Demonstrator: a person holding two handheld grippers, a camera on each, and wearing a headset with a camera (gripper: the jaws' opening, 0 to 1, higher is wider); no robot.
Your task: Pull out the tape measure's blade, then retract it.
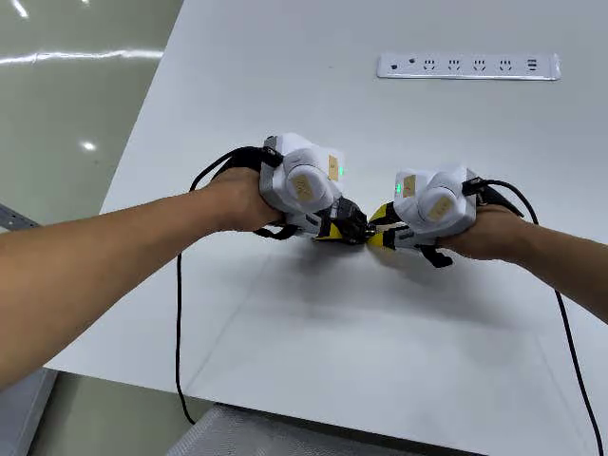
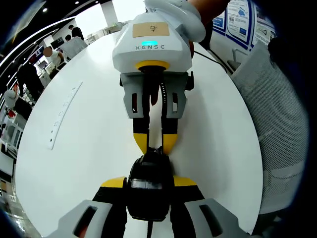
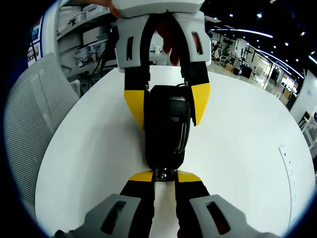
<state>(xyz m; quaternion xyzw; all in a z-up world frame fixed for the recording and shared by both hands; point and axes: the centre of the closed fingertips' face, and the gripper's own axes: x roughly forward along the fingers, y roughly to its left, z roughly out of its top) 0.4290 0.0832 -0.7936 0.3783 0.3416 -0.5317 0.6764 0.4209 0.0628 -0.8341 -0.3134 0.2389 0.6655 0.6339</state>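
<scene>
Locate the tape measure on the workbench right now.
In the head view, the tape measure sits at centre over the table, clamped in the left hand-held gripper, with the right hand-held gripper pinching its front end; the power strip lies beyond.

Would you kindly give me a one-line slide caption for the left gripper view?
Left gripper clamps the black tape measure while the right gripper, opposite, closes on its blade end.

open table (image 1: 313, 323) on every side, power strip (image 1: 468, 66) well behind
</scene>
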